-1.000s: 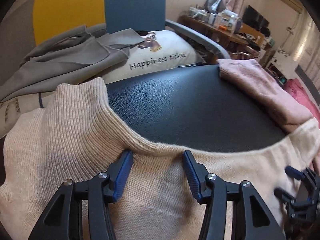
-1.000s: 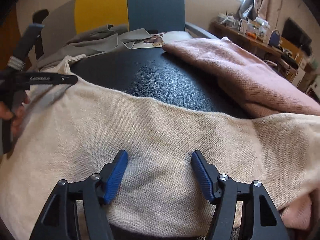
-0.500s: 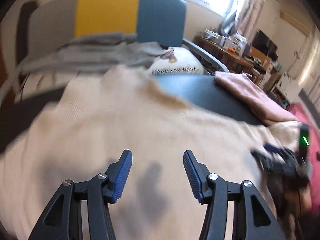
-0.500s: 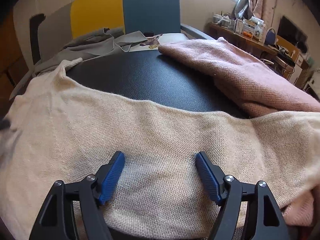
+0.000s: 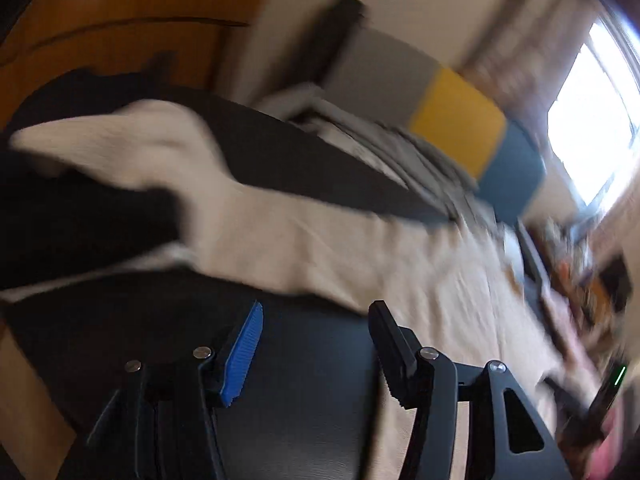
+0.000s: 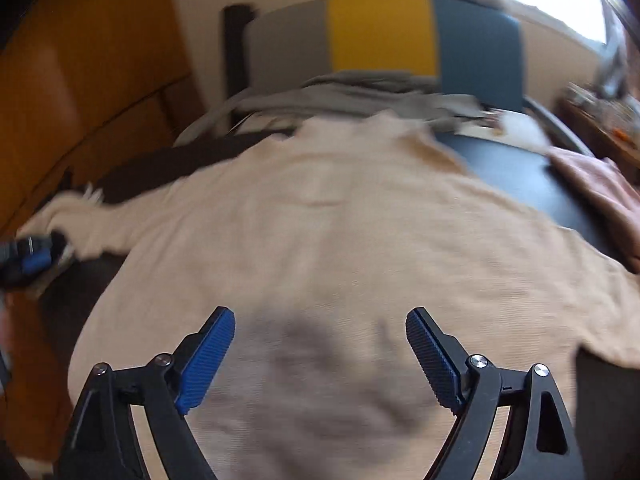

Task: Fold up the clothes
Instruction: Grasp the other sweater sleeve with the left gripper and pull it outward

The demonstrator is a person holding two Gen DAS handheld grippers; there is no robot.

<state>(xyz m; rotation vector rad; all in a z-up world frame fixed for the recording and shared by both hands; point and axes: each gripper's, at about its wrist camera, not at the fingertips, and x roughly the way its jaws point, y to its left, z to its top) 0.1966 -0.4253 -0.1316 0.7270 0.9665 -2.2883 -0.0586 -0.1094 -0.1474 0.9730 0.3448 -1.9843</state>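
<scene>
The beige sweater (image 6: pixel 340 248) lies spread flat over the black padded surface (image 6: pixel 516 168), one sleeve (image 5: pixel 132 148) trailing off toward the surface's left edge. A pink garment (image 6: pixel 600 188) sits on the surface just right of the sweater, and grey clothes (image 6: pixel 352 96) are heaped behind it against a grey, yellow and blue chair back (image 6: pixel 384 36). The right gripper (image 6: pixel 320 356) hovers over the sweater's near part, jaws wide apart and empty. The left gripper (image 5: pixel 316 344), also spread and empty, is beside the sleeve.

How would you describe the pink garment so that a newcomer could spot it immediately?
Start from the chair back striped grey, yellow and blue, then drop to the black table in front. The pink sweater lies along its right edge, beside the big cream sweater, and is the only pink knit.
</scene>
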